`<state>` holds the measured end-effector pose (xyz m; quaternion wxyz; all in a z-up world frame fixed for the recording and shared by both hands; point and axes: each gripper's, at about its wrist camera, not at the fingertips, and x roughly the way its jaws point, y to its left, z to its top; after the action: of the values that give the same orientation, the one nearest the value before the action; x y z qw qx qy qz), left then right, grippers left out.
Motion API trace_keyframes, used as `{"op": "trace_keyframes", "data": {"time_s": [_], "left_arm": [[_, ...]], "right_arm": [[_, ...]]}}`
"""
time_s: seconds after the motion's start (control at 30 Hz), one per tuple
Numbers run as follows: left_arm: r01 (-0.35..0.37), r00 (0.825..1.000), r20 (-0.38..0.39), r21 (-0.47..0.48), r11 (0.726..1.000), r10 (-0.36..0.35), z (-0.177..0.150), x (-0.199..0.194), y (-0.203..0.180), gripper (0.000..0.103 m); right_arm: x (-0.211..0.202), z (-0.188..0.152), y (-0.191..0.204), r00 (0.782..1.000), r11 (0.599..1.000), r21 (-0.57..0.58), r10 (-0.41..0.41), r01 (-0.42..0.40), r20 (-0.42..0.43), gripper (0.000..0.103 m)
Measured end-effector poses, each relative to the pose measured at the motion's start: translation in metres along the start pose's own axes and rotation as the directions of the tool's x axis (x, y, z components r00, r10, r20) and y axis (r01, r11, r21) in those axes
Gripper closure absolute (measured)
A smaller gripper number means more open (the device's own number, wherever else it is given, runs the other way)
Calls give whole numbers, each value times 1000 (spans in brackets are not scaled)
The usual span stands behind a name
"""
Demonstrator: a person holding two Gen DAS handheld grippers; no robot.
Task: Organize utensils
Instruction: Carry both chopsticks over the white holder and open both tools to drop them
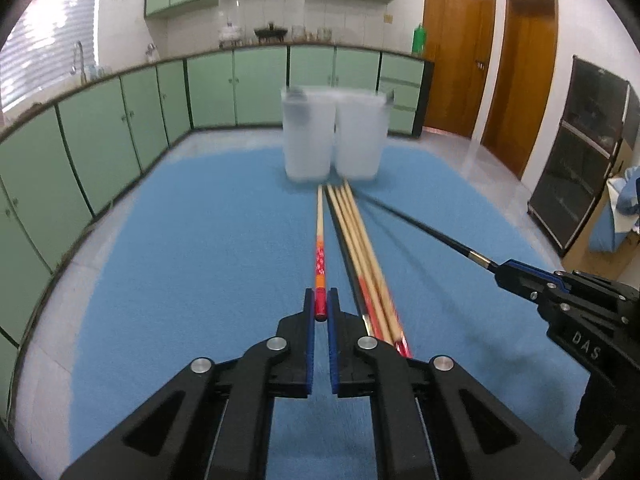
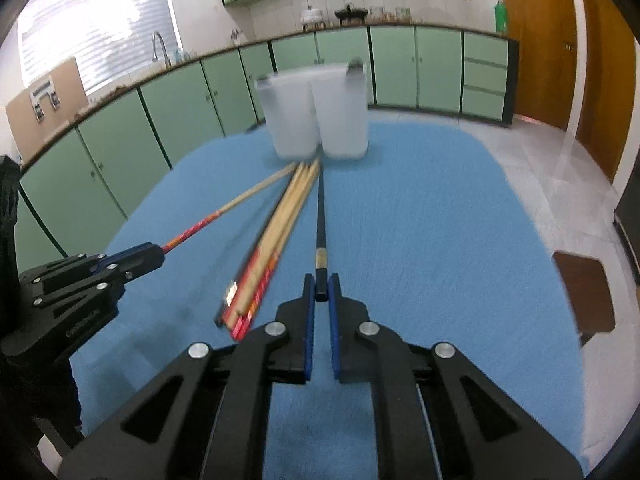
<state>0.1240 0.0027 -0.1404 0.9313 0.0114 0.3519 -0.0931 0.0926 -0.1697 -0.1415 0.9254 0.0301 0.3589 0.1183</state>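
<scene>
My left gripper is shut on the red end of a wooden chopstick; it also shows in the right wrist view. My right gripper is shut on the end of a black chopstick; it also shows in the left wrist view. Both held chopsticks point toward two frosted white containers standing side by side at the far end of the blue mat. A bundle of several chopsticks lies on the mat between the grippers.
The blue mat covers the table. Green kitchen cabinets run along the left and back. Wooden doors stand at the back right, and a dark cabinet at the right. A brown stool stands beside the table's right edge.
</scene>
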Motion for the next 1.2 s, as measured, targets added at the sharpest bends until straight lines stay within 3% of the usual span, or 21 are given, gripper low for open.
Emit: {"op": "trace_keyframes", "data": {"time_s": [0.43, 0.87, 1.2], "left_arm": [[21, 978, 206, -1, 1000, -20, 81, -50, 22, 97], [71, 971, 228, 10, 997, -72, 116, -47, 29, 97], [97, 940, 324, 46, 994, -106, 161, -65, 24, 97]], "right_arm": [[-53, 88, -6, 984, 998, -23, 60, -57, 170, 97], [-49, 159, -13, 982, 995, -36, 101, -96, 162, 97], [-72, 222, -21, 958, 990, -67, 138, -125, 251, 97]]}}
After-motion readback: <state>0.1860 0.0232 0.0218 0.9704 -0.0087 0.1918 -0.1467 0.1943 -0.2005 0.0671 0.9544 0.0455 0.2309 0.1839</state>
